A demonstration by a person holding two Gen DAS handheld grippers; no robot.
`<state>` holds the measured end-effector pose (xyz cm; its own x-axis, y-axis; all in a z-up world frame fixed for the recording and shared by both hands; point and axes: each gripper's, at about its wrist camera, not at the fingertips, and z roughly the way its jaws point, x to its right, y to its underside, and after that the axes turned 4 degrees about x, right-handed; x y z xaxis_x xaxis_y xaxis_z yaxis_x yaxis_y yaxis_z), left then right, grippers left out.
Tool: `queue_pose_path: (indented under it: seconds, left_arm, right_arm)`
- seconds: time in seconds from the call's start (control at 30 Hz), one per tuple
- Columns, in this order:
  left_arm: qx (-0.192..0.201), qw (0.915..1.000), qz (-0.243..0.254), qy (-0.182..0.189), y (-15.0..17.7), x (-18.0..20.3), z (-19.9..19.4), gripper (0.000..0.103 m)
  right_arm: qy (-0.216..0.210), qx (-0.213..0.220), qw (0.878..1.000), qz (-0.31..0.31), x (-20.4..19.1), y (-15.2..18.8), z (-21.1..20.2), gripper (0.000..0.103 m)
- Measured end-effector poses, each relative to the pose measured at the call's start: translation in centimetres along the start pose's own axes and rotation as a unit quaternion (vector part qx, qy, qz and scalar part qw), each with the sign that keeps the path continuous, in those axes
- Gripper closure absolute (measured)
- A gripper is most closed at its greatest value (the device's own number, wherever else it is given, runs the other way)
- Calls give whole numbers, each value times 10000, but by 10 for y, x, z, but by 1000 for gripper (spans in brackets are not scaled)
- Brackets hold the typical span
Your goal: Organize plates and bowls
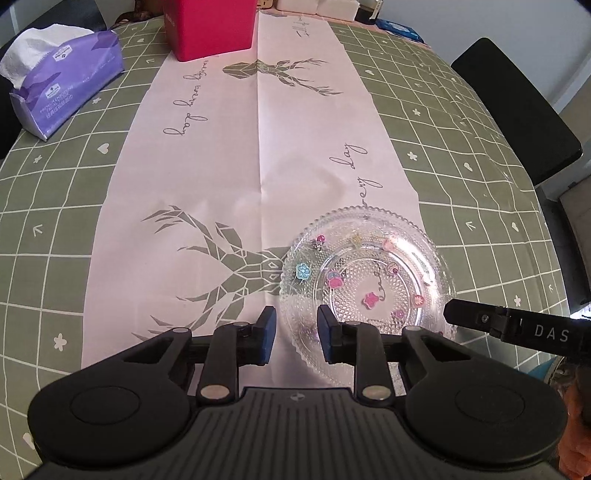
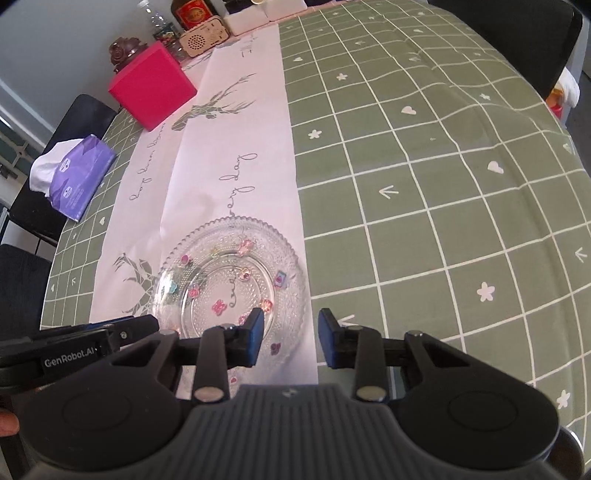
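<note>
Green checked tablecloth (image 1: 461,122), white runner (image 1: 258,155); glass plate (image 1: 369,273) on runner. Left gripper (image 1: 296,330), right gripper (image 2: 291,334) both apart, straddling plate rim, pads not pressing.

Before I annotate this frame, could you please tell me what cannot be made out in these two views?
- Near rim of the glass plate: hidden in both wrist views behind the gripper bodies.
- Whether the left gripper or right gripper touches the rim: unclear; the glass is transparent.
- Top of the pink box: cut off by the left view's upper edge.
- Label on the tissue pack: too small to read.
- Bottles at the far end: cropped in the right view.
</note>
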<state>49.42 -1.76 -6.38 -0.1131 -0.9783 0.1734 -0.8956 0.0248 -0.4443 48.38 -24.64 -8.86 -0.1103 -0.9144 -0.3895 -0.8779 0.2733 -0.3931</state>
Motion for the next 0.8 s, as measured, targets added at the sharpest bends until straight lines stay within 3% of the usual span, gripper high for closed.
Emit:
queue_pose_path:
  seconds: [0.5,0.8]
  left_arm:
    - [-122,9983,-489,276,-10,-14,22,85]
    - [-16,9981,-581,198,-5,-11,19,87]
  right_arm:
    - [-131,-191,9994,268,10,-12,23,92]
    - [-105,-50,9998,137,8,-7,20,93]
